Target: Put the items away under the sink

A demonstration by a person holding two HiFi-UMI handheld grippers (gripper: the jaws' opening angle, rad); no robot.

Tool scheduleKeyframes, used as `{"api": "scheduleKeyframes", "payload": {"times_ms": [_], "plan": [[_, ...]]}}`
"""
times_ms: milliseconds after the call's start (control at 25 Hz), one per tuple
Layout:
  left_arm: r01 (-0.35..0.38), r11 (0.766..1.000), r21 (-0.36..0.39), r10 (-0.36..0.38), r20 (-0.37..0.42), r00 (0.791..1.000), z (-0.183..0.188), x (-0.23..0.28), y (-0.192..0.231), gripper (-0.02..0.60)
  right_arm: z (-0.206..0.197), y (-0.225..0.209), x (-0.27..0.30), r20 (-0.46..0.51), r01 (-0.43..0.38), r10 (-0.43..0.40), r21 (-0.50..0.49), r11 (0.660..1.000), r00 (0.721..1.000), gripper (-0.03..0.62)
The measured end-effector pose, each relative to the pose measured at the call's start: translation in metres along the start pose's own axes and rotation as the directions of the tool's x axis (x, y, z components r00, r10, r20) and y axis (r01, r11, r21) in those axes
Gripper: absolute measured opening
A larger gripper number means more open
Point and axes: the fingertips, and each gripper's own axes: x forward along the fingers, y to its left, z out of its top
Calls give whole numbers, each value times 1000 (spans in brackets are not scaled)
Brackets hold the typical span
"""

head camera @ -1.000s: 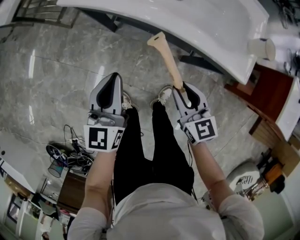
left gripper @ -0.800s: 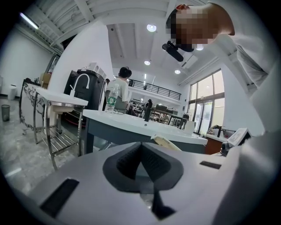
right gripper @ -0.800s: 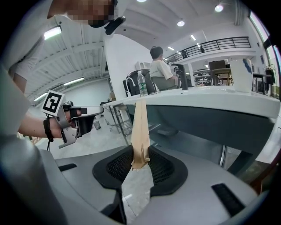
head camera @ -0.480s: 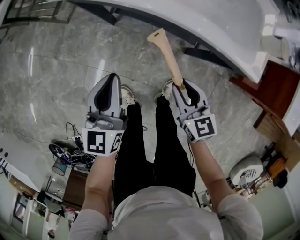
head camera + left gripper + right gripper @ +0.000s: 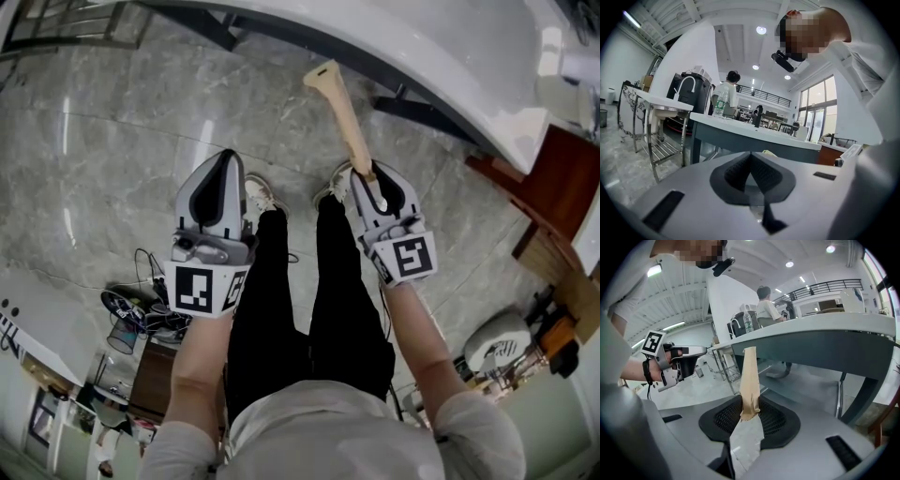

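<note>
My right gripper (image 5: 368, 174) is shut on a light wooden tool (image 5: 342, 112). Its flared end points toward the underside of the white sink counter (image 5: 441, 66). In the right gripper view the wooden tool (image 5: 750, 376) rises out of the dark pads (image 5: 776, 420) of my right gripper (image 5: 750, 401), in front of the counter (image 5: 825, 329). My left gripper (image 5: 225, 156) hangs level beside it over the grey floor, with its jaws closed at the tip and nothing between them. The left gripper (image 5: 750, 154) faces the counter's dark frame (image 5: 740, 140).
Dark frame legs (image 5: 412, 105) stand under the counter. A brown wooden cabinet (image 5: 553, 187) sits at the right. Cables and a small basket (image 5: 131, 314) lie on the floor at the left. A metal rack (image 5: 661, 145) and another person (image 5: 729, 91) are farther back.
The counter edge has slid up and to the right in the head view. Both grippers keep their pose, the right one still holding the wooden tool.
</note>
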Motion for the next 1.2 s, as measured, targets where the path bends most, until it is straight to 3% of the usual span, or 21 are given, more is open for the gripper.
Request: {"api": "scheduleKeyframes", "payload": {"times_ms": [760,1200], "plan": [[30,999,-22,-29,32,999,-22,20,-6,3,-30,-26,20,-18,34,-34,-5,999,999,128],[38,999,-17,-38,30,999,-42,27,-11,3,-34,-43,37,23,42,-42,-16,999,999,129]]}}
